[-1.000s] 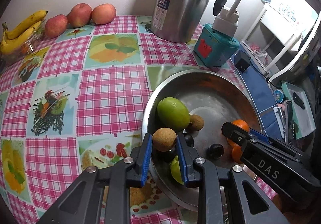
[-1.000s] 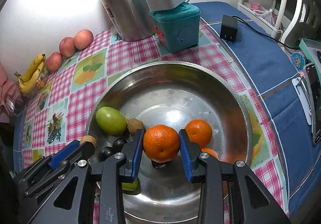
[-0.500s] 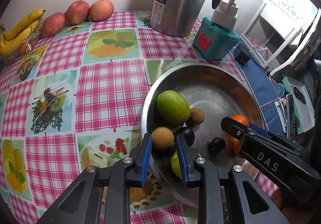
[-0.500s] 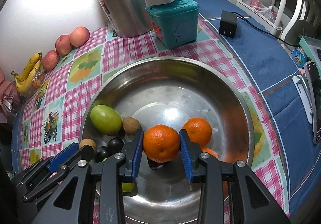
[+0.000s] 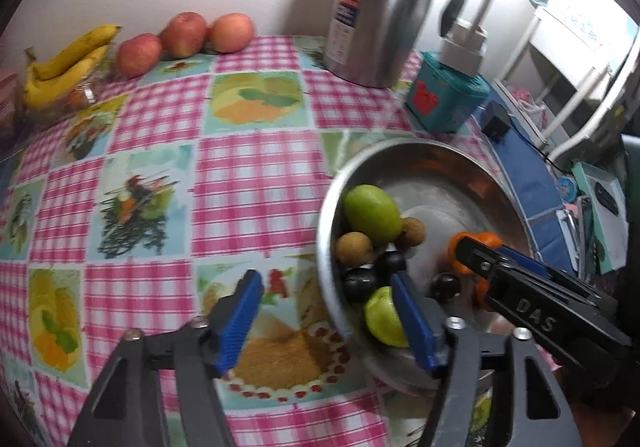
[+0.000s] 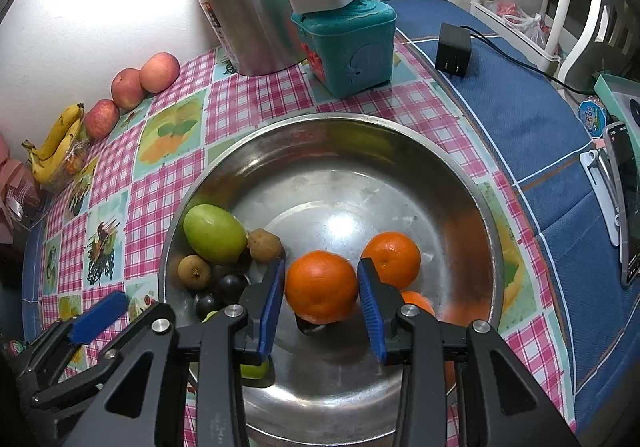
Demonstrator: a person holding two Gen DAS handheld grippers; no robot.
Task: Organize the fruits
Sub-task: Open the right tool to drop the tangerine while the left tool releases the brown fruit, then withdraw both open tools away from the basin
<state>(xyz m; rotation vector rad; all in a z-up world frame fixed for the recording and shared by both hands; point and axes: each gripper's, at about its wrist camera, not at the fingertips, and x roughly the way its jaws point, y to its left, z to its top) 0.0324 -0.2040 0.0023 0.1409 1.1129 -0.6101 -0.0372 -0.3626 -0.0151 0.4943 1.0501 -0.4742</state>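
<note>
**Orange pinched over the bowl, left gripper spread**

My right gripper pinches 1 round, glossy orange above the steel bowl; it's round, no clear long axis, and I can't tell where its stem end faces. My left gripper is spread wide, straddling the bowl's near rim, holding nothing. In the bowl: 2 green fruits, the larger green fruit lying with its long axis tilted left-back to right-front, beside 2 brown fruits.

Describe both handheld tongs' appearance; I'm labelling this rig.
Both match: the left tongs and right tongs have matte black angular arms, silver rivets and ribbed blue pads. White "DAS" lettering marks the right one's side. No cables or sleeves visible.
</note>
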